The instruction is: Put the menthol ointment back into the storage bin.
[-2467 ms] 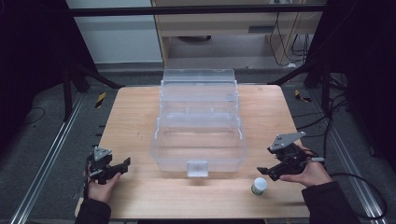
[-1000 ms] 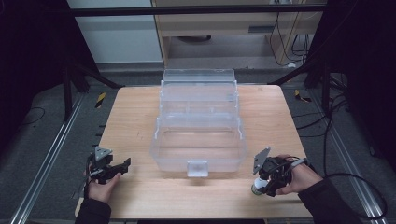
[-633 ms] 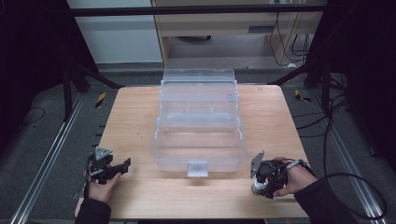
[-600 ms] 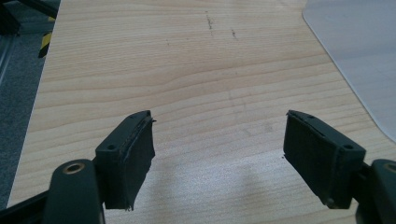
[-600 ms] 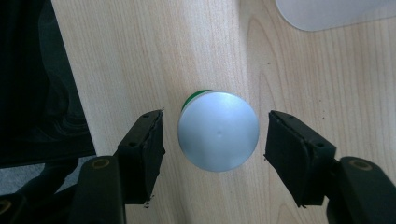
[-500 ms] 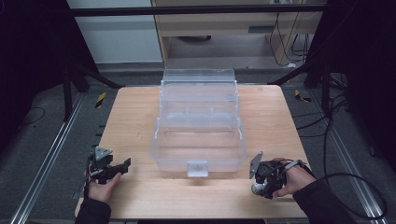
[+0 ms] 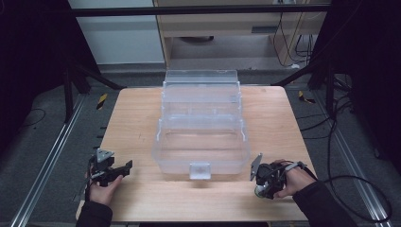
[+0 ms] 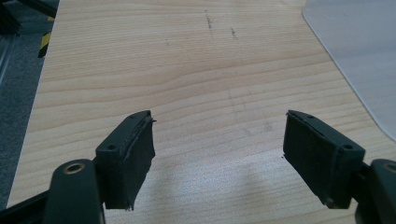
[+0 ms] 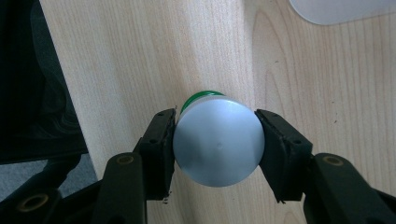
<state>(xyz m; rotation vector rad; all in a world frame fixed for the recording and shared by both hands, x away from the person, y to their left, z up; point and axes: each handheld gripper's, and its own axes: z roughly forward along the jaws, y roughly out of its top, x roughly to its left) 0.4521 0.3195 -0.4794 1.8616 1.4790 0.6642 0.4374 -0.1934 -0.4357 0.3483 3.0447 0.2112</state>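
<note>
Left gripper [image 8: 219, 154]: black, two flat rectangular pads, brass-ringed screw holes, grey three-cornered plate on top. Right gripper [image 9: 217, 144]: same black build, brass-ringed holes, grey plate, black trailing cable. Person: dark long sleeves on both forearms.

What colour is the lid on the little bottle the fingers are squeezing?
The lid is pale grey-white, on a green bottle. The right gripper view shows it best.

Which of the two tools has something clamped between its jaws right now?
The right tool: its jaws have just closed on the small white-capped bottle. The left tool stands open over bare table.
</note>
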